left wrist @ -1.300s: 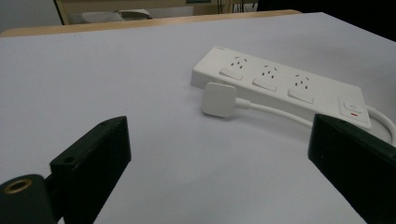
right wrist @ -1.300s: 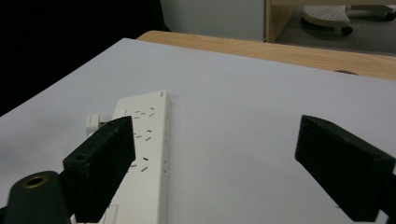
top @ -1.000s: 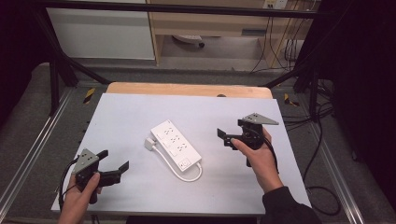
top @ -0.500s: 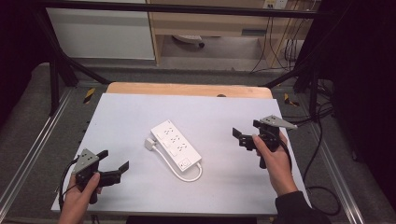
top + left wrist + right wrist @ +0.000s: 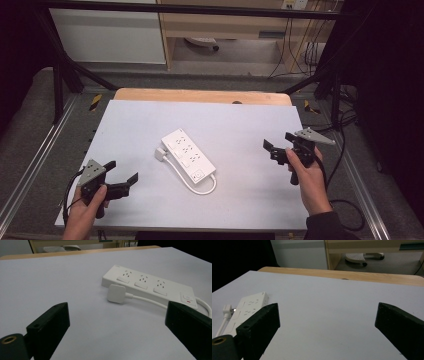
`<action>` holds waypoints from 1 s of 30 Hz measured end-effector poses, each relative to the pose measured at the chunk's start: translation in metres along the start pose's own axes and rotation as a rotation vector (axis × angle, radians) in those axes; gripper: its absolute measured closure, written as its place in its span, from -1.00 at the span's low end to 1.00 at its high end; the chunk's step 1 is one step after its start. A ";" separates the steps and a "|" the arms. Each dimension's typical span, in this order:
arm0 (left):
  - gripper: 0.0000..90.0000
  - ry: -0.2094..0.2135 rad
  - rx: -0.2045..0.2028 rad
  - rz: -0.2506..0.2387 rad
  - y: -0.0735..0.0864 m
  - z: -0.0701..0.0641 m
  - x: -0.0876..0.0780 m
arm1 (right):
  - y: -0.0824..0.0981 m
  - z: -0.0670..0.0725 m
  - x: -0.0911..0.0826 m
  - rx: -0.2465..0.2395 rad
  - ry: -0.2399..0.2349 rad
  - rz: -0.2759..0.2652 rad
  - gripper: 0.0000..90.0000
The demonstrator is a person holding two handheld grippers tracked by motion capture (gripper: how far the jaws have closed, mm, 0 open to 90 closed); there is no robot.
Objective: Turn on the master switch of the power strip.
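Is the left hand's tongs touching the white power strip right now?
Apart. The high view shows bare table between the left tongs and the power strip; the left gripper view shows open jaws with nothing between them.

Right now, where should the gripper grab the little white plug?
Probably by the plug's flat square head, jaws closing across its two side edges. It lies flat on the table beside the power strip, with its cord running off along the strip, so the left gripper, open and already facing it, could come in low from the free side.
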State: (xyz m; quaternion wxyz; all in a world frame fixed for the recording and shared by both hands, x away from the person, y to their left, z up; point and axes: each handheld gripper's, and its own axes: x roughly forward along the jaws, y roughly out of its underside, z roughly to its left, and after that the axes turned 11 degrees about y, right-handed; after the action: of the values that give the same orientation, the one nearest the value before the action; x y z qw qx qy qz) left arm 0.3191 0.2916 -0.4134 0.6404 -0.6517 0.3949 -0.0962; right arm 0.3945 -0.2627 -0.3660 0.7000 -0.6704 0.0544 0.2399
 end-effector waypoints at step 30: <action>-0.88 0.000 -0.002 0.002 0.000 0.000 0.000 | 0.031 -0.042 -0.024 0.054 0.064 0.008 -0.84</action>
State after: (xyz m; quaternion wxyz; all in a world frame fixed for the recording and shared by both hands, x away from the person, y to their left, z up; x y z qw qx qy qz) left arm 0.3192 0.2911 -0.4135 0.6398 -0.6519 0.3956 -0.0952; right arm 0.3705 -0.3098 -0.3890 0.7150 -0.6582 0.0859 0.2195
